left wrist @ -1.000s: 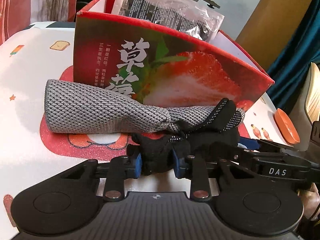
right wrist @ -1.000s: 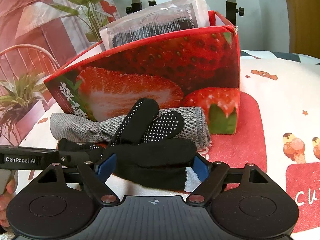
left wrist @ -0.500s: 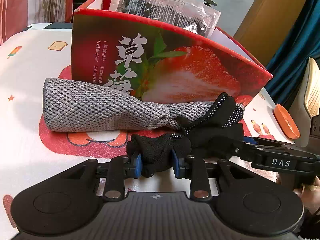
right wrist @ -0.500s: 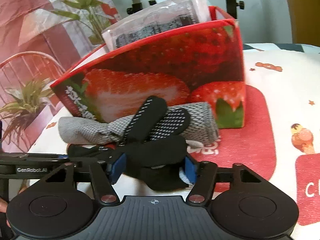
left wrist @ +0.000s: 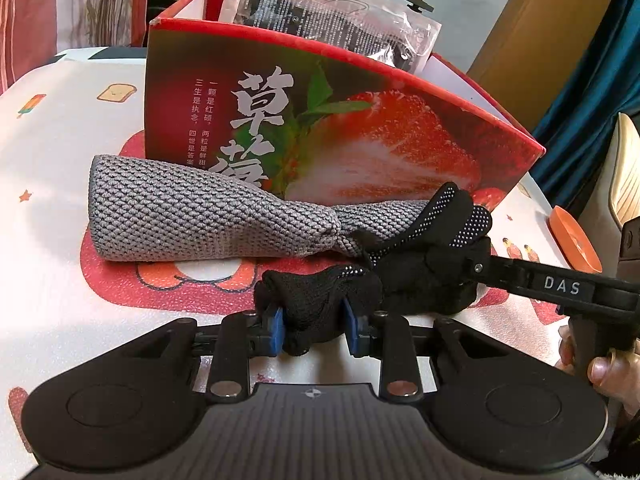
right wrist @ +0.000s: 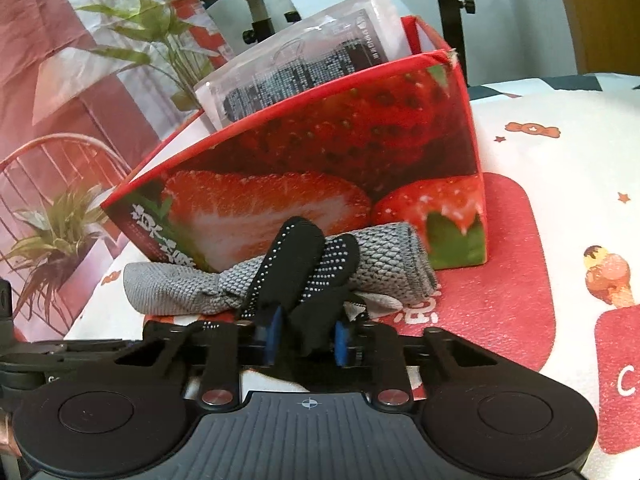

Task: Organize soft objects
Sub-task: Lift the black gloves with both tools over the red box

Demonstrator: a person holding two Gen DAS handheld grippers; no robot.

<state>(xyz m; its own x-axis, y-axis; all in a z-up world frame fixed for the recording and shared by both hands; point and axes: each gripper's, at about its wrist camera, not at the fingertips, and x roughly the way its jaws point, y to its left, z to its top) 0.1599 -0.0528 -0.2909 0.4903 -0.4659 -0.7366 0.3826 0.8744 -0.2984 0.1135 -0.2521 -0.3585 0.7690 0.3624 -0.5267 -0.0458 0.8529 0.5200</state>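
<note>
Black glove gripped at both ends in front of the strawberry box.

The black dotted glove [left wrist: 404, 268] is clamped by the left gripper [left wrist: 314, 330] at one bunched end, while the right gripper [right wrist: 306, 338] is closing on the other. It is draped against a grey knitted cloth [left wrist: 192, 216], laid on the patterned tablecloth [left wrist: 52, 184] along the strawberry box [left wrist: 360, 132], by which a plastic packet [left wrist: 332, 24] is held.

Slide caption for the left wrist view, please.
Left hand-held gripper clamps a black dotted glove beside a grey mesh cloth before the strawberry box.
</note>
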